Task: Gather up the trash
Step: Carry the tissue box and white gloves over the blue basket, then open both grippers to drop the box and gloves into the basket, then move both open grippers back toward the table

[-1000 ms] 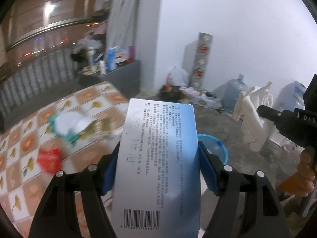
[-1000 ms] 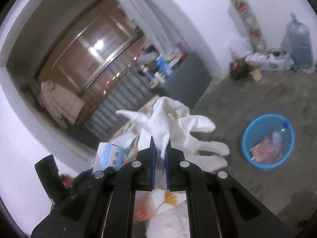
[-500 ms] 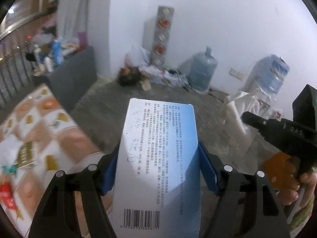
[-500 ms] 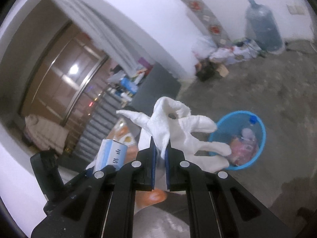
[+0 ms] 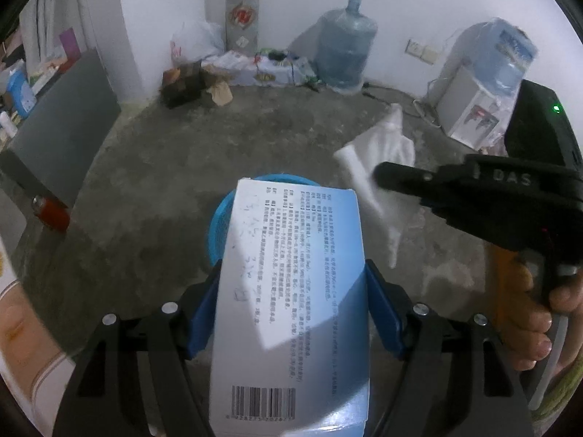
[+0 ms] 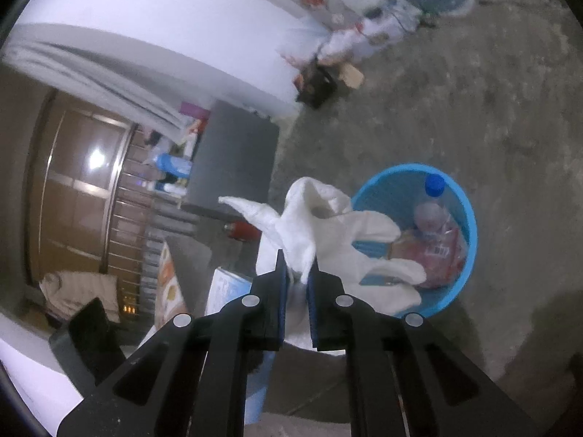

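Note:
My left gripper [image 5: 291,284] is shut on a flat white-and-blue printed box [image 5: 291,302] with a barcode, held above the floor. The rim of a blue trash basket [image 5: 220,218] peeks out behind the box. My right gripper [image 6: 297,271] is shut on a crumpled white tissue [image 6: 328,225], held just left of and above the blue basket [image 6: 468,218], which holds a bottle and wrappers. In the left wrist view the right gripper [image 5: 386,174] comes in from the right with the tissue [image 5: 379,160] hanging from it. The box [image 6: 226,291] also shows in the right wrist view.
Bare concrete floor [image 5: 164,167]. A water jug [image 5: 344,47], a water dispenser [image 5: 477,98], bags and clutter [image 5: 193,80] line the far wall. A grey cabinet [image 5: 58,123] stands left, with a red can [image 5: 53,215] on a ledge nearby.
Both grippers have swung away from the tiled table toward the floor and the blue basket. The basket now sits closer, under the box and the tissue. Both grips are unchanged.

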{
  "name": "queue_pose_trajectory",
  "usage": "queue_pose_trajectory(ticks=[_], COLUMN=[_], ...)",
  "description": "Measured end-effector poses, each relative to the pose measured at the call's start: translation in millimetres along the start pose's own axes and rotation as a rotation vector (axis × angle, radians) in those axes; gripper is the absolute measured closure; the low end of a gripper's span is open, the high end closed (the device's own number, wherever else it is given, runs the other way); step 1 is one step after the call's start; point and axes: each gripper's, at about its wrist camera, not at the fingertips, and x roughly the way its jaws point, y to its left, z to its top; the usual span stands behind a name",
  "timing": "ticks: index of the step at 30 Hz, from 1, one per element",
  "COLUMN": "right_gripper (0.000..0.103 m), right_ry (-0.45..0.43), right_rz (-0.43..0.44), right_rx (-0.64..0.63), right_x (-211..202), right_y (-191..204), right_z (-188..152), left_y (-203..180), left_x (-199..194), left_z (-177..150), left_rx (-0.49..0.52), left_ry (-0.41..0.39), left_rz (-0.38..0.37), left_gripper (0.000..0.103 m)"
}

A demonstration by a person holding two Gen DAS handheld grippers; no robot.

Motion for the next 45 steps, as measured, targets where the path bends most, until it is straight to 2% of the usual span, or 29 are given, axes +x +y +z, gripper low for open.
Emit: queue_pose_trajectory(ticks=[1, 3, 4, 5, 8, 13, 18, 25, 28, 31, 36, 40, 45], right_gripper=[0.089, 0.070, 0.056, 0.052, 0.050, 0.041, 0.038, 0.037, 0.037, 0.036, 0.034, 0.034, 0.035], right_ry=[0.007, 0.032, 0.048, 0.060, 0.092, 0.070, 0.071, 0.051, 0.035, 0.015, 0.013, 0.075, 0.149], right_rz=[-0.013, -0.042, -0.069, -0.113, -0.184, -0.193, -0.174, -0.090, -0.063, -0.069, -0.155, -0.257, -0.363], right_rx=[0.015, 0.055, 0.072, 0.083, 0.093, 0.070, 0.034, -0.046, -0.100, -0.113, -0.041, 0.043, 0.132], right_x=[6, 23, 31, 37, 41, 28, 26, 12, -1, -18, -28, -6, 44], right_y=[-4, -17, -24, -30, -41, -38, -30, 6, 19, 16, -20, -63, -113], right_z=[3, 12, 14, 16, 14, 6, 6, 4, 1, -3, -14, -28, -46], left_y=[2, 7, 9, 12, 16, 19, 25, 43, 61, 77, 113, 137, 165], left_x=[6, 20, 24, 27, 28, 4, -28, -90, -124, -152, -203, -233, -262], left_z=[3, 8, 10, 12, 18, 15, 8, -17, -38, -58, -117, -168, -238], left_rx=[-0.006, -0.024, -0.034, -0.048, -0.089, -0.094, -0.103, -0.133, -0.171, -0.194, -0.278, -0.366, -0.478], left_ry=[0.009, 0.022, 0.022, 0.017, 0.003, -0.044, -0.096, -0.182, -0.226, -0.261, -0.336, -0.374, -0.392], left_rz=[-0.002, -0.008, -0.008, -0.002, -0.018, -0.044, -0.056, -0.081, -0.087, -0.076, -0.033, 0.022, 0.091], left_gripper=[0.031, 0.028, 0.023, 0.023, 0.021, 0.018, 0.018, 0.018, 0.018, 0.017, 0.015, 0.015, 0.015])
